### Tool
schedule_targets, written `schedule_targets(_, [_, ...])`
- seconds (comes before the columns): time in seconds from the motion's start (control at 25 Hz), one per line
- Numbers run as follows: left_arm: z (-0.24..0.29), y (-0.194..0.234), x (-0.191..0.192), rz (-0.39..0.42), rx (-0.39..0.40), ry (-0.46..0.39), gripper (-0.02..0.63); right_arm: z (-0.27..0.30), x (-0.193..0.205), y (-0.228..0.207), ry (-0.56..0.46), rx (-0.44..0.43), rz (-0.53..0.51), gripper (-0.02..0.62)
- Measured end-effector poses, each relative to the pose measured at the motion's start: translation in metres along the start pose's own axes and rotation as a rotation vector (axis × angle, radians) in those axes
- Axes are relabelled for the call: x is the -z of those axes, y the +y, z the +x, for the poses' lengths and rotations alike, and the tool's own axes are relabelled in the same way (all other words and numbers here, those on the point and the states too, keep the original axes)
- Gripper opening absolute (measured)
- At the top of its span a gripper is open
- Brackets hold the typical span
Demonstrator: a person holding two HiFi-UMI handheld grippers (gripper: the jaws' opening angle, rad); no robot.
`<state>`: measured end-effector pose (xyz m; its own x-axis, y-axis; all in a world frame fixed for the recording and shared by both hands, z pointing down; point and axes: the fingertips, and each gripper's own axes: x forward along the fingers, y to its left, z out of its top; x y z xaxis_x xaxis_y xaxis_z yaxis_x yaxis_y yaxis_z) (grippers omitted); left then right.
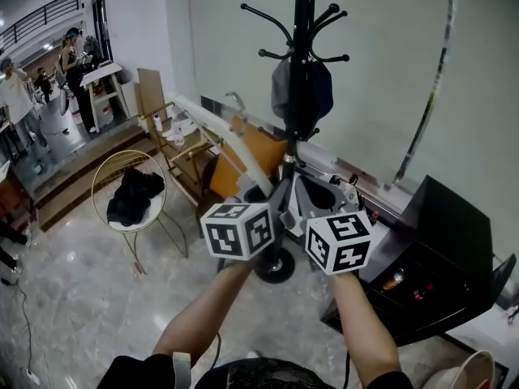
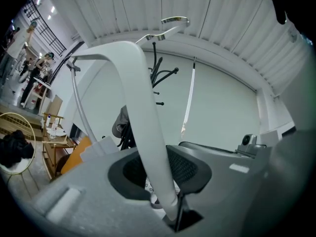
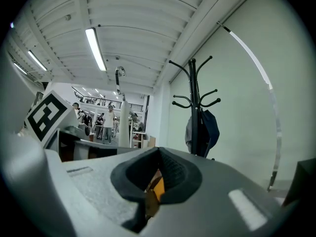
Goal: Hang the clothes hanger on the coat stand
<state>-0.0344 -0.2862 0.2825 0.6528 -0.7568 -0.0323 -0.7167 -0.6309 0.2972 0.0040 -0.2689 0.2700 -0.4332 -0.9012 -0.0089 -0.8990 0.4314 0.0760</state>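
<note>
Ahead of the person stands the black coat stand (image 1: 301, 31), a dark garment (image 1: 312, 91) draped under its pegs. The white clothes hanger (image 1: 231, 144) slants up and leftward beside the pole, well below those pegs, so the step in hand looks like the carry toward the stand. Hanging it should call for lifting the hanger and swinging its metal hook (image 2: 173, 21) over a bare peg (image 1: 268, 16). The left gripper (image 1: 274, 199) holds it. Only the left gripper view shows the jaws pinched narrowly on the lower end of the hanger's arm. The right gripper (image 1: 320, 197) sits just beside it, and the right gripper view shows its jaws together on nothing.
</note>
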Motion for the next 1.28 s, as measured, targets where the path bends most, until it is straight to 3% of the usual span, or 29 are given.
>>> schedule_targets(0.64, [0.039,0.044,-0.012,0.033,0.029,0.019,0.1,0.062,0.0,-0.02,-0.022,0.028,0.018,-0.006])
schedule_targets(1.28, [0.129,0.071,-0.023,0.042,-0.02,-0.016,0.101,0.125,0.009,-0.09,-0.035,-0.045,0.01,-0.006])
